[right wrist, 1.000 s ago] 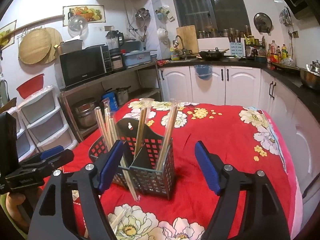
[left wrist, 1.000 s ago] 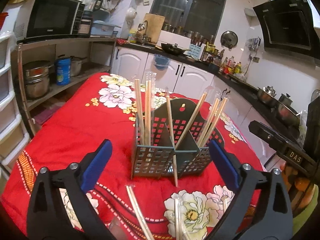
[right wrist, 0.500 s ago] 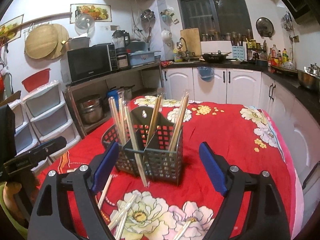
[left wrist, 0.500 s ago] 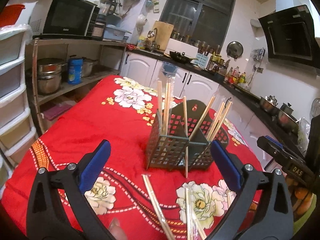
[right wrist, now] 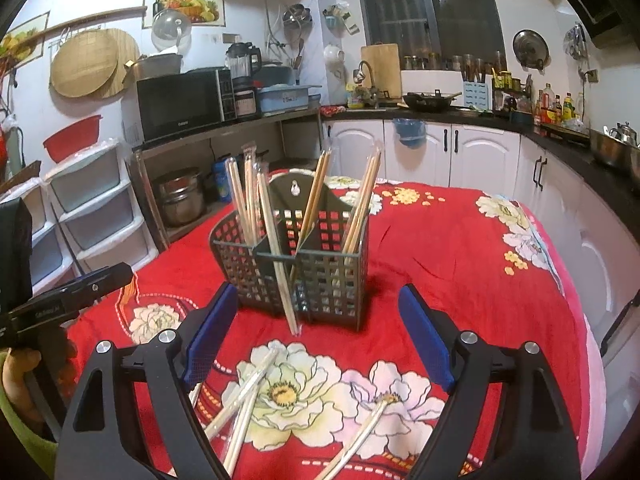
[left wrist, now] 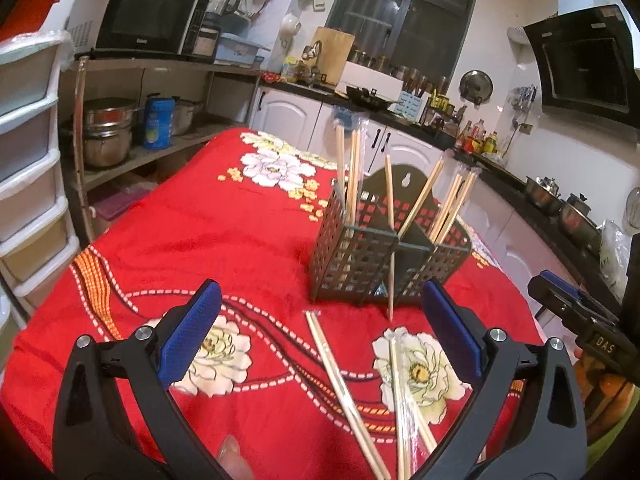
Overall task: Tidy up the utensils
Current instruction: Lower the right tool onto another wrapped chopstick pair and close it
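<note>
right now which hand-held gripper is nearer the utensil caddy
Roughly equal, the right perhaps slightly nearer. The right hand-held gripper faces the utensil caddy squarely; the left hand-held gripper sits back, caddy off to its right.

Pretty cluttered kitchen. The table point(right wrist: 460, 248) has a red cloth with big white flowers printed on it. Off to one side a black microwave point(right wrist: 184, 102) sits on a wooden shelf, with a blender point(right wrist: 242, 66) right beside it and steel pots point(left wrist: 106, 130) on the shelf underneath, next to a blue canister point(left wrist: 157, 122). White plastic drawers point(right wrist: 94, 210) stand stacked near that shelf, a red bowl point(right wrist: 72, 138) on top. A wok point(right wrist: 430, 101) rests on the dark counter above white cabinets. Looks like sauce bottles point(right wrist: 554, 106) in the corner, hard to tell. A black range hood point(left wrist: 584, 62) hangs on the wall.
</note>
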The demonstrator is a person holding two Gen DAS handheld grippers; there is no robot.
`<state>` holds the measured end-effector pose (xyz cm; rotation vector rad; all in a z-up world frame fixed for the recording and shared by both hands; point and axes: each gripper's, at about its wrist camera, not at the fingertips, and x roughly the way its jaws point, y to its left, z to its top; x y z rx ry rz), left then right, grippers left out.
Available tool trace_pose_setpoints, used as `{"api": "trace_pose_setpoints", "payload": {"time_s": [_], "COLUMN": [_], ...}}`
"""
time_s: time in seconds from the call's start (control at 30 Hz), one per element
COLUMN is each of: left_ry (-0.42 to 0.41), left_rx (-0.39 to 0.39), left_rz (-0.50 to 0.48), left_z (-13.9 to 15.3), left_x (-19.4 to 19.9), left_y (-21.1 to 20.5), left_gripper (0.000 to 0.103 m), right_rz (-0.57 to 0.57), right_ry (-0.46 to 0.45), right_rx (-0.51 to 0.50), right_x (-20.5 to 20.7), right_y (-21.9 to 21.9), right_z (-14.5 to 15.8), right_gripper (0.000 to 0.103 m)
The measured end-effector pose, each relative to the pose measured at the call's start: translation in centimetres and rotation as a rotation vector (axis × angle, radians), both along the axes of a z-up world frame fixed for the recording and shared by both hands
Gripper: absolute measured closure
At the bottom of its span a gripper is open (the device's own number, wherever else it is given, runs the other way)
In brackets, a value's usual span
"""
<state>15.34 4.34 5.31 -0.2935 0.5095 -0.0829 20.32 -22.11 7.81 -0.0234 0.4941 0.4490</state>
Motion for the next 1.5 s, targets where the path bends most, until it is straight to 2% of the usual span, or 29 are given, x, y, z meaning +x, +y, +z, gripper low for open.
{"api": "trace_pose_setpoints", "payload": {"time_s": [0.23, 0.57, 0.63, 0.8, 0.9, 1.0, 1.07, 1.17, 1.23, 1.33, 1.5], "left_ry": [0.076, 0.141, 0.157, 0.204, 0.229, 0.259, 0.271, 0.283, 0.295, 0.326, 0.360], "left_rx": [0.002, 0.015, 0.018, 0.001, 0.001, -0.004, 0.005, 0.034, 0.052, 0.063, 0.076], "left_rz": [-0.001, -0.057, -0.071, -0.111, -0.133, -0.160, -0.184, -0.217, -0.238, -0.260, -0.284], "left_z": [-2.0, -3.8, -4.3, -5.3, -5.6, -5.9, -6.0, -6.0, -6.2, -6.8, -7.4], "left_x": [0.0, 0.3, 0.6, 1.5, 2.3, 3.2, 3.7, 4.4, 5.0, 6.1, 7.3], "left_y": [0.1, -1.5, -2.0, -3.1, -3.9, -4.9, -5.6, -7.0, -7.8, -8.8, -9.9], "left_gripper": [0.012, 0.012, 0.015, 0.038, 0.042, 0.052, 0.053, 0.063, 0.064, 0.072, 0.073], "right_rz": [0.012, 0.041, 0.040, 0.044, 0.022, -0.002, -0.016, -0.024, -0.026, -0.027, -0.032], "right_ry": [0.058, 0.155, 0.177, 0.205, 0.229, 0.259, 0.279, 0.319, 0.351, 0.386, 0.413], "right_rx": [-0.021, -0.067, -0.068, -0.092, -0.098, -0.099, -0.095, -0.082, -0.075, -0.059, -0.051], "right_x": [-0.5, -1.6, -1.6, -1.8, -1.4, -0.7, -0.1, 0.7, 1.4, 2.1, 3.1], "right_y": [0.2, 0.6, 0.4, 0.3, -0.3, -1.1, -1.6, -2.0, -2.3, -2.5, -2.7], "right_z": [-2.2, -6.0, -6.7, -8.0, -8.6, -9.3, -9.7, -10.5, -11.0, -11.5, -11.6], "right_gripper": [0.023, 0.023, 0.023, 0.024, 0.025, 0.030, 0.033, 0.039, 0.043, 0.046, 0.051]}}
